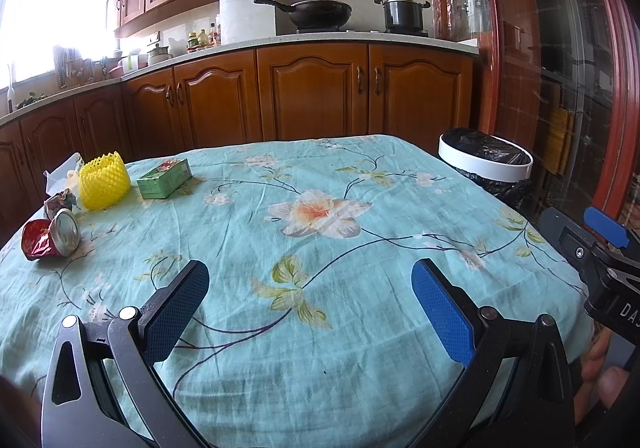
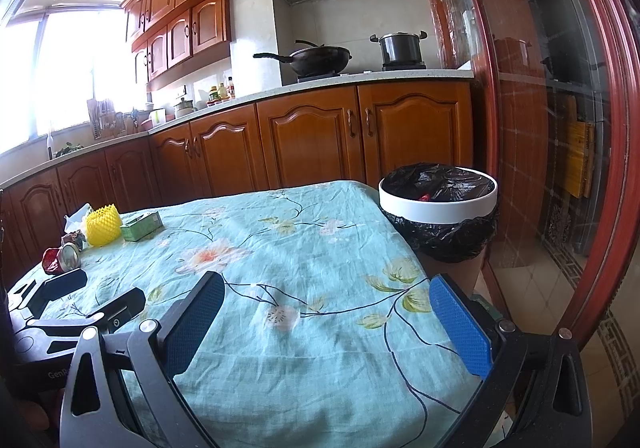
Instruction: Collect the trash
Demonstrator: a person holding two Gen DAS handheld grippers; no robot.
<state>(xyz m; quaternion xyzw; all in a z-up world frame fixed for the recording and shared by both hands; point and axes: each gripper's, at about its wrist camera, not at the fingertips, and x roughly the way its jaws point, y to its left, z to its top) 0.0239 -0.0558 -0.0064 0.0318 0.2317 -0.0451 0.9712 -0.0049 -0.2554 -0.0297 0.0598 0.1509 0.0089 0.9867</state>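
Observation:
Trash lies at the far left of the table: a crushed red can (image 1: 50, 238) (image 2: 60, 258), a crumpled wrapper (image 1: 60, 202) (image 2: 74, 239), a yellow foam net (image 1: 105, 180) (image 2: 103, 226), a green carton (image 1: 164, 179) (image 2: 142, 226) and white paper (image 1: 64, 172) (image 2: 76, 218). A white-rimmed bin with a black bag (image 1: 486, 164) (image 2: 438, 204) stands past the table's right corner, something red inside. My left gripper (image 1: 310, 308) is open and empty over the near cloth. My right gripper (image 2: 326, 322) is open and empty near the right edge.
The table (image 1: 320, 328) wears a light-blue floral cloth. Wooden kitchen cabinets (image 1: 312, 96) with a wok and pot run behind it. A red-framed glass door (image 2: 560, 128) stands at the right. The right gripper shows at the left wrist view's right edge (image 1: 600, 248).

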